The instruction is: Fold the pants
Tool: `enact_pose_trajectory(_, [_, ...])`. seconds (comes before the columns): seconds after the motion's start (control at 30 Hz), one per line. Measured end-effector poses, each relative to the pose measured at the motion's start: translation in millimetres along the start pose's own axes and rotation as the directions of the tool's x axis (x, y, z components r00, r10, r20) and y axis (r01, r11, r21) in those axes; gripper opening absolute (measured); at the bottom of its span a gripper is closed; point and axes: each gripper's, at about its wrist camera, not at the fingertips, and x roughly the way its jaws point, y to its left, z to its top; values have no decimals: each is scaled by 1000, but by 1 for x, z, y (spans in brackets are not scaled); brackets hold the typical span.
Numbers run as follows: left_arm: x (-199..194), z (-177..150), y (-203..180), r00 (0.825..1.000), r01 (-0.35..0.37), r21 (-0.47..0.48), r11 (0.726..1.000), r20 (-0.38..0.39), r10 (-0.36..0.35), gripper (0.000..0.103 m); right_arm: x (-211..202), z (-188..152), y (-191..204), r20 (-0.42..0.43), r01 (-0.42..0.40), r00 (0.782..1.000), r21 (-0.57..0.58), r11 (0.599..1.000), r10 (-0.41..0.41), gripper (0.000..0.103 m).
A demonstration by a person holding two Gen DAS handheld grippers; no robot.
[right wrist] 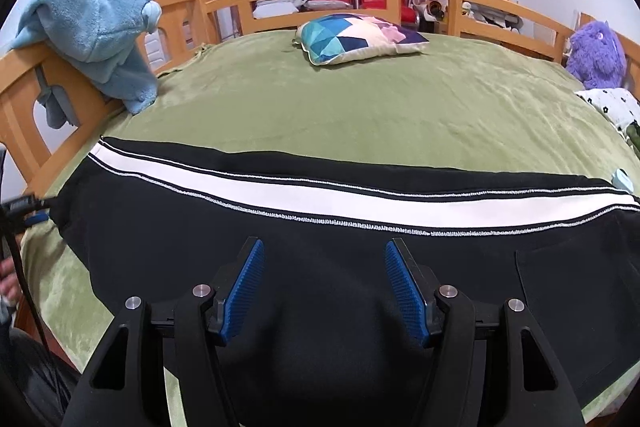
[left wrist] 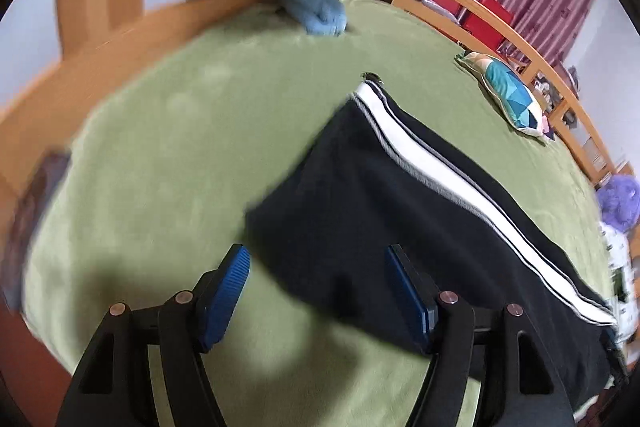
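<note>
While both tools, left tool (left wrist: 318, 291) and right tool (right wrist: 324, 287), stand apart, black white-striped pants (right wrist: 320, 267) lie flat on the green-blanketed bed (right wrist: 360, 107) with wooden rails.

No legible text, labels or nos. anywhere in either view.

Left tongs (left wrist: 318, 255) and right tongs (right wrist: 324, 251) both gape, gripping nothing
</note>
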Motion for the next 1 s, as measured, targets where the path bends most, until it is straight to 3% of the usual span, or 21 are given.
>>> enact_pose_trajectory(0.1, [11,-12,10,996,69,-99,993,-49,-74,68,2,1,-4,-11,11,1000,12,1000,-11,62])
enact_pose_trajectory(0.3, [43,4,11,999,51,-153,987,-4,-53,68,1,1,-15,-13,24,1000,44,999,-23,62])
enact_pose_trajectory(0.37, [51,13,11,999,35,-169,985,0,-35,63,1,1,-19,-20,37,999,50,998,-36,62])
enact_pose_trajectory(0.4, [52,17,10,1000,12,-172,985,-7,-14,54,1,1,-21,-22,40,999,57,998,-39,62])
enact_pose_trajectory(0.43, [50,20,9,1000,-10,-158,987,-6,9,17,0,0,-23,-23,42,999,62,997,-41,62])
enact_pose_trajectory(0.47, [42,26,7,1000,-12,-126,992,4,12,12,-1,0,-27,-22,44,999,69,997,-42,62])
enact_pose_trajectory(0.53, [13,38,9,997,23,-99,995,69,-16,11,-7,-2,-37,-14,61,998,82,995,-60,62])
enact_pose_trajectory(0.6, [2,44,6,997,6,-73,997,75,0,12,-18,-5,-50,2,86,996,95,992,-86,62])
enact_pose_trajectory(0.7, [20,37,-4,991,-130,-14,991,5,130,19,-40,-9,-78,23,133,990,129,983,-137,62])
enact_pose_trajectory(0.8, [33,19,-17,955,-292,77,953,-38,295,44,-72,-14,-119,45,187,979,187,964,-199,69])
enact_pose_trajectory(0.87, [24,8,-22,949,-312,99,945,-9,315,56,-91,-18,-146,53,238,965,221,946,-255,80])
enact_pose_trajectory(1.0, [9,-10,-40,966,-256,105,961,-2,258,67,-124,-41,-226,16,363,921,323,874,-388,87])
